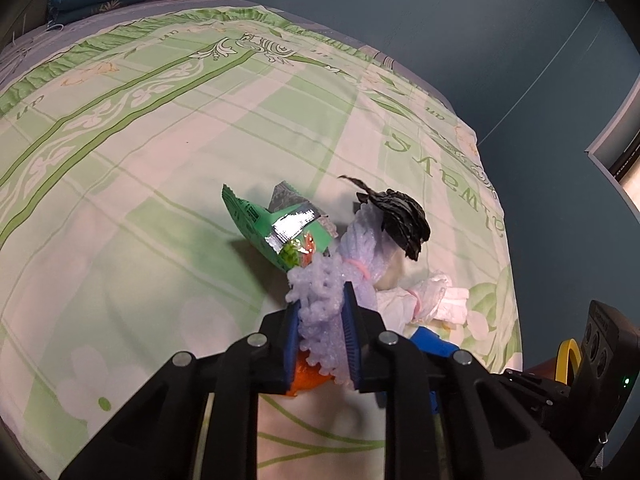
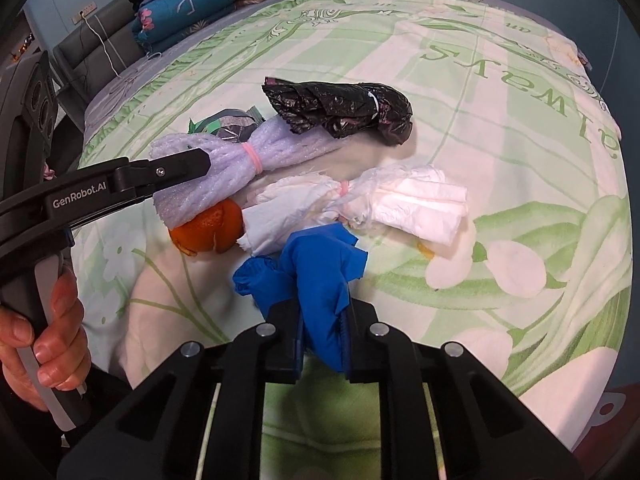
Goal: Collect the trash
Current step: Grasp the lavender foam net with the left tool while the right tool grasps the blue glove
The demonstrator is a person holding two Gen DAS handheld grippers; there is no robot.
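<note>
A heap of trash lies on the green-patterned bedsheet (image 2: pixel 500 112). My left gripper (image 1: pixel 322 324) is shut on the lilac foam netting (image 1: pixel 320 312), a bundle tied with a pink band; the same lilac foam netting (image 2: pixel 224 160) shows in the right wrist view with the left gripper's finger (image 2: pixel 176 170) across it. My right gripper (image 2: pixel 322 334) is shut on a crumpled blue glove (image 2: pixel 316 280). Orange peel (image 2: pixel 212 228) sits under the netting. A black plastic bag (image 2: pixel 344 110), a white tissue bundle (image 2: pixel 376 204) and a green snack wrapper (image 1: pixel 276 228) lie close by.
Folded floral quilts (image 2: pixel 188 12) are stacked at the far end of the bed. A person's hand (image 2: pixel 44 332) grips the left tool's handle at the left. The bed's edge drops off to a blue floor (image 1: pixel 540 60) on the right.
</note>
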